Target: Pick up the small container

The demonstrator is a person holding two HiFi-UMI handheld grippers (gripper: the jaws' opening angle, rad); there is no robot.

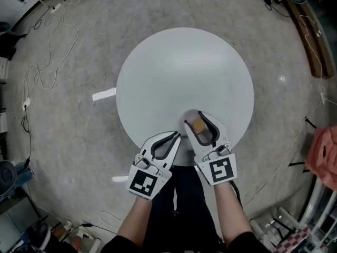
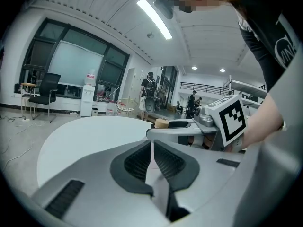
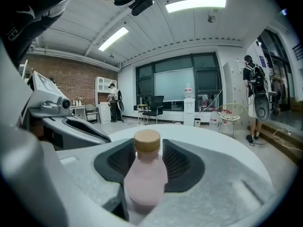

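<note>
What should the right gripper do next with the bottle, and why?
Probably raise the right gripper straight up a little, keeping the squeeze: its pads closely flank the small pink bottle, which is by the round table's near edge. The left gripper is shut and empty; leave it.

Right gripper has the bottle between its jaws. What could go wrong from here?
1. The right gripper seems to grip the small bottle near its neck; the smooth body may slip or swing on lifting.
2. The left gripper, shut and empty, sits close alongside; a sideways lift may bump it.
</note>
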